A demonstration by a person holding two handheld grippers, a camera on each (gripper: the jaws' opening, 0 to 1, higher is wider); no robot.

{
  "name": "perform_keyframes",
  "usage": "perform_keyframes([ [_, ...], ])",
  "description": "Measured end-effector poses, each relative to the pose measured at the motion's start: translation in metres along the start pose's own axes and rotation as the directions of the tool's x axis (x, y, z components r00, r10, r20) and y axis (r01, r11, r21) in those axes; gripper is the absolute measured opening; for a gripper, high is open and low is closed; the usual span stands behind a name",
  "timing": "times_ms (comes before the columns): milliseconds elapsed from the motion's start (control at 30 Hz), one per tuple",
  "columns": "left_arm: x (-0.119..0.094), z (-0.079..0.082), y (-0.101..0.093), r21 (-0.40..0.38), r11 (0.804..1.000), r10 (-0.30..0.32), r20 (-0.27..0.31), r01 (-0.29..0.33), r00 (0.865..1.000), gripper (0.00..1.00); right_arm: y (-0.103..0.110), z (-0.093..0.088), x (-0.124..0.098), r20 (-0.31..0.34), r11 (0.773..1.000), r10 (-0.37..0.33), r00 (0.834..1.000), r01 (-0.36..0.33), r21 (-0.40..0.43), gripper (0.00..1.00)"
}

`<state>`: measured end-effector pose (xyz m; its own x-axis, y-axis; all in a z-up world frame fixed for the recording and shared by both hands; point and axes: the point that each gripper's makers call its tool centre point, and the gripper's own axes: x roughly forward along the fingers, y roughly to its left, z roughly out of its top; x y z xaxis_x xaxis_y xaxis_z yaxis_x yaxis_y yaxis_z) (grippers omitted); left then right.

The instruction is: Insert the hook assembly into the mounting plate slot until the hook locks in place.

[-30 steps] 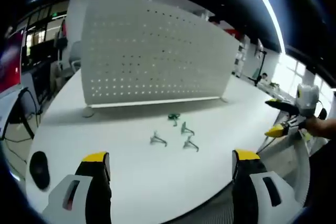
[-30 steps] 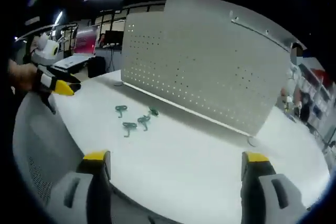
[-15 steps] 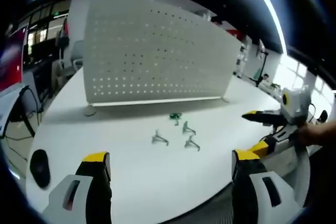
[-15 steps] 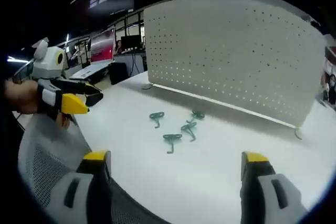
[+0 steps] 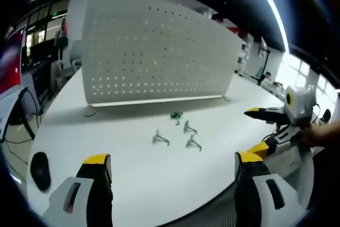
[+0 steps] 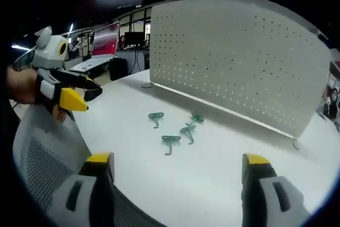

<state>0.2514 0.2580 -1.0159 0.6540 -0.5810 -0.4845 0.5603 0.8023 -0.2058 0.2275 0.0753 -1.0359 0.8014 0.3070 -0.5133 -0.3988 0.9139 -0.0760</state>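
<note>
Left gripper (image 5: pixel 172 166) jaws apart, empty, above white table (image 5: pixel 127 179). Four hooks (image 5: pixel 176 130) clustered before upright pegboard (image 5: pixel 154 51). Right gripper (image 5: pixel 271 129) open at right edge.

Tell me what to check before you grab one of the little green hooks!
1. Hooks in sight: four green hooks lie loose on the white table. Ok.
2. Pegboard upright behind the hooks. Ok.
3. Right tool open and empty. Ok.
4. Left tool open and empty. Ok.
5. Either tool at a hook: both sit back from them. Not ok.
6. Which slot a hook fits: holes too small to judge. Cannot tell.
</note>
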Motion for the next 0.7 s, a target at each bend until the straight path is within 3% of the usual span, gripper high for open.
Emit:
perform_keyframes([
  [700, 0.001, -0.003, 0.000, 0.001, 1.000, -0.003, -0.013, 0.003, 1.000, 0.97, -0.010, 0.002, -0.002, 0.014, 0.999, -0.046, 0.999, 0.046, 0.010, 0.93],
])
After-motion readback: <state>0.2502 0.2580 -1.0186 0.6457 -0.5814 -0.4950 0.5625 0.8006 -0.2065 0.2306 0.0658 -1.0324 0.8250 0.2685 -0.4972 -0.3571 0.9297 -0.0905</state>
